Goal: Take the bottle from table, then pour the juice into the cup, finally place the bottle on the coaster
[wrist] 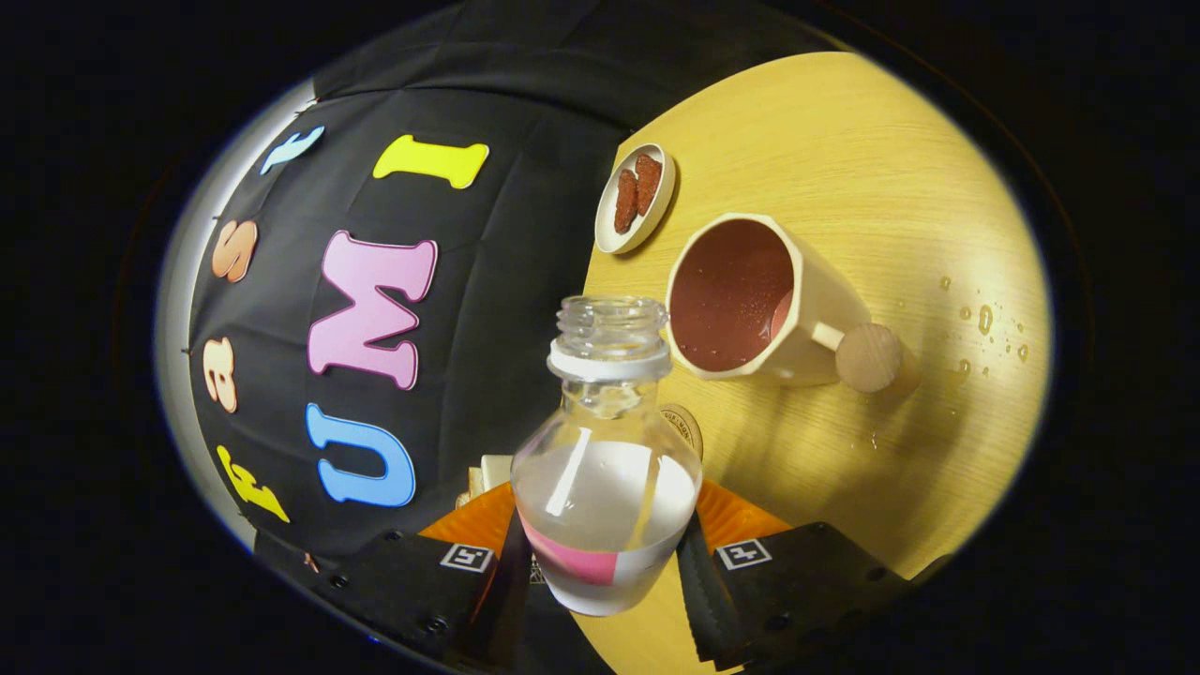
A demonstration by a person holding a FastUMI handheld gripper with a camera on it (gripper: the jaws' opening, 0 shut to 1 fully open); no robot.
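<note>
— Gripper view first: what are you holding?

— My gripper [605,562] has both fingers [511,572] pressed on the bottle [605,469], clamped between them. It's uncapped, and its mouth sits just beside the cup's rim.

— And the cup?

— The cup [750,300] stands on the table [844,159] beyond my fingers, reddish juice inside, its round wooden handle knob turned away from the bottle.

— Anything else?

— 1 small dish [636,199] with 2 red pieces lies past the cup, and drops of liquid dot the table near the handle.
</note>
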